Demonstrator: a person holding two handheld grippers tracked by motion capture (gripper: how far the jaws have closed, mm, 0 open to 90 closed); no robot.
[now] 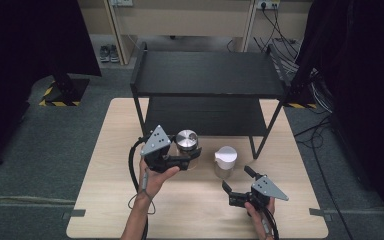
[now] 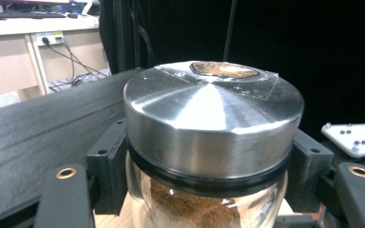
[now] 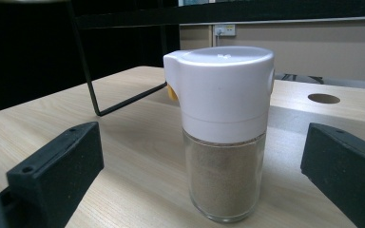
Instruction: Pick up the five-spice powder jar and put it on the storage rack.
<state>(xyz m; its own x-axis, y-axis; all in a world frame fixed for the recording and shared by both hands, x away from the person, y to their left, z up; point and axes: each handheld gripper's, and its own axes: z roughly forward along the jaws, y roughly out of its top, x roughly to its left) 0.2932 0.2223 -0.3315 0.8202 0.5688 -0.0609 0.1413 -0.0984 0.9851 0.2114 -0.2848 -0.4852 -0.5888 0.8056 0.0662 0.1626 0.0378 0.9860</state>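
On the table, left claw clamped round unlabelled steel-lidded jar; right claw wide.

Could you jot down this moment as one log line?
left claw: shut on steel-lidded jar | right claw: open, facing white-capped shaker

left hand-held gripper: jaws clamped, raised | right hand-held gripper: jaws spread, low

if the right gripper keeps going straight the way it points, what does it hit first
Most likely the white-capped shaker, which stands on the table straight ahead between the open jaws of the right gripper; nothing lies in between.
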